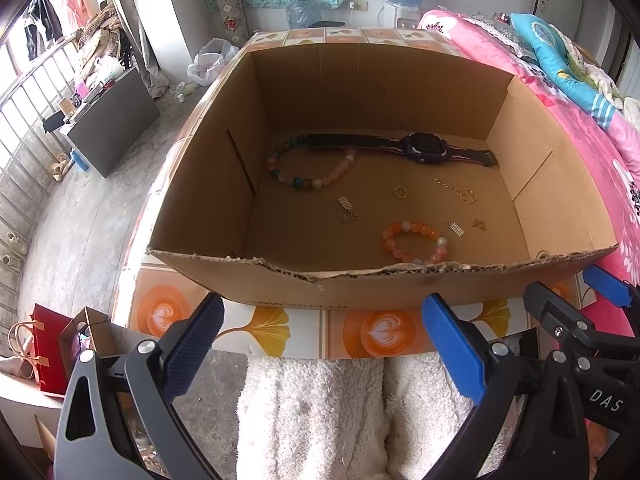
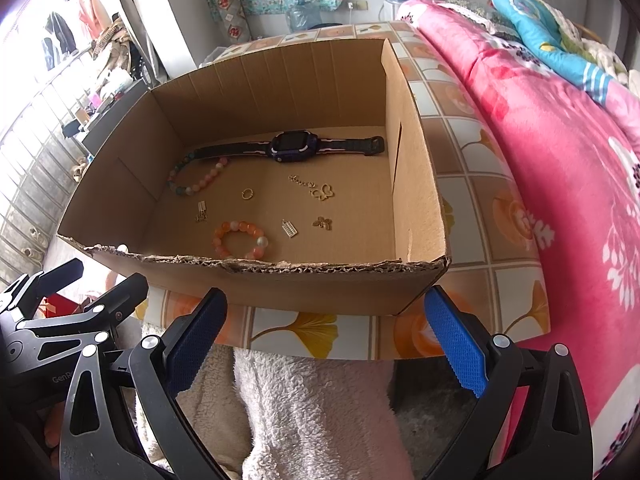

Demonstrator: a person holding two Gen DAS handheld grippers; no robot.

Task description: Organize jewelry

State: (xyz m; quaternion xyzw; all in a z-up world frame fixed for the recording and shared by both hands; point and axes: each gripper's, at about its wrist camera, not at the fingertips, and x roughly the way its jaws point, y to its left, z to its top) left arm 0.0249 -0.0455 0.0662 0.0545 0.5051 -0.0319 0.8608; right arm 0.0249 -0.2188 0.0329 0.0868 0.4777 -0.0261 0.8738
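A tiled-pattern table [image 1: 304, 332] stands beside a bed with a pink floral quilt [image 2: 560, 168] and carries an open cardboard box [image 1: 400, 292] holding the jewelry. At the back of the box floor lies a dark smartwatch [image 1: 424, 147], its strap end over a multicoloured bead bracelet [image 1: 310, 180]; an orange bead bracelet [image 1: 414, 242] sits near the front wall, with a gold ring [image 1: 400, 192], a butterfly chain [image 1: 460, 192] and small charms scattered between. The bracelets look light, stretchy and prone to roll, best pinched across the beads; the ring and charms look tiny, flat and slippery. The left tool [image 1: 322, 344] and right tool [image 2: 326, 340] both hover spread and empty, short of the box.
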